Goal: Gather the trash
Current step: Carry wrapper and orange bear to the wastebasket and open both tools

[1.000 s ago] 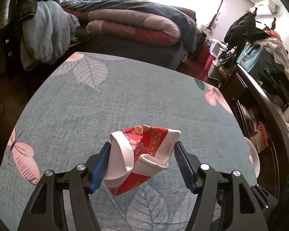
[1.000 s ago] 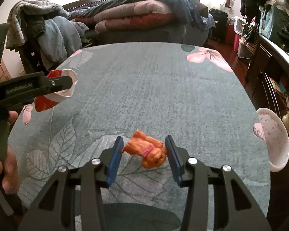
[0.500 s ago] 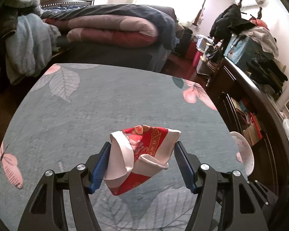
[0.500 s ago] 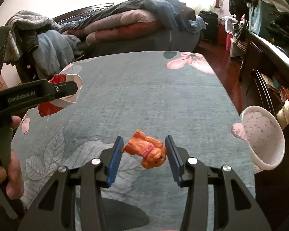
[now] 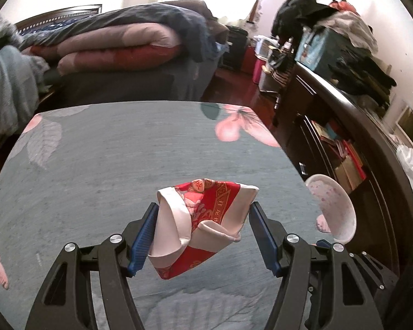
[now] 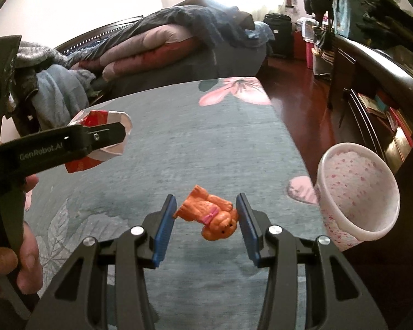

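Underneath everything lies a grey-blue tablecloth (image 6: 195, 148) printed with pale leaves and pink flowers, covering the table. Off its right edge stands a pink-speckled white plastic bin (image 6: 358, 192), its open mouth tipped toward the right wrist camera; it shows in the left wrist view as well (image 5: 333, 209). The left gripper (image 5: 203, 231) is clamped on a crumpled red-and-white paper cup (image 5: 201, 225), squeezed between both blue pads and held clear above the cloth. From the right wrist camera the same cup (image 6: 102, 118) shows behind the black finger of the left gripper (image 6: 107, 137), with a person's hand (image 6: 24, 261) on the handle. The right gripper (image 6: 206, 225) is closed on a small orange toy dog with a pink bow (image 6: 209, 217), lying sideways between the pads, above the cloth near the bin.
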Available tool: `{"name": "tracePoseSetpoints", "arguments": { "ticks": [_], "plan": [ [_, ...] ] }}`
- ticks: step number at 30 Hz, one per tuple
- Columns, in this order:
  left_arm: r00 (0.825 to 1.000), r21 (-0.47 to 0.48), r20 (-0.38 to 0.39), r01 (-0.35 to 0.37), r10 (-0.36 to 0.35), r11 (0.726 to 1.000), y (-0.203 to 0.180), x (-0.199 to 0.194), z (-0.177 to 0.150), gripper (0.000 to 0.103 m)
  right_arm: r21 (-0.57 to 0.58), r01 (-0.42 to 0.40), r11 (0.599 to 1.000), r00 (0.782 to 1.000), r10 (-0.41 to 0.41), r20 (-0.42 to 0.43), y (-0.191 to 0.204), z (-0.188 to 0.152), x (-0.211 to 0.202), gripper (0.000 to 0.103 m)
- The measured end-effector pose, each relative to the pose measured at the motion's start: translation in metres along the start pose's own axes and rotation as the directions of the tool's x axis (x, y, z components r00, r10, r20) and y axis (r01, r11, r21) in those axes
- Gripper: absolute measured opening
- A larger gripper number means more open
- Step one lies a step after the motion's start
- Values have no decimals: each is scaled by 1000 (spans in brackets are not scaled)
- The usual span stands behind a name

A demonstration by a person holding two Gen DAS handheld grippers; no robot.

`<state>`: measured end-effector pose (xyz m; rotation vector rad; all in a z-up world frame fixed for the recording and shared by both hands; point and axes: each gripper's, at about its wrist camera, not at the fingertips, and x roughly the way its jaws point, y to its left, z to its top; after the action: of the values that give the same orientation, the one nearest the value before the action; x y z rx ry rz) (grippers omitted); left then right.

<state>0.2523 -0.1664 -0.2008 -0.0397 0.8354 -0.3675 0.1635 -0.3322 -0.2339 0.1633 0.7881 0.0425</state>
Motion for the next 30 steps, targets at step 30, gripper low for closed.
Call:
{"name": "tracePoseSetpoints", "arguments": {
  "ticks": [30],
  "plan": [
    [977,319,-75,214,-201,923,-201,69,26,66,286,207,936,969,-236,73,-187,-12,-32,46]
  ]
}}
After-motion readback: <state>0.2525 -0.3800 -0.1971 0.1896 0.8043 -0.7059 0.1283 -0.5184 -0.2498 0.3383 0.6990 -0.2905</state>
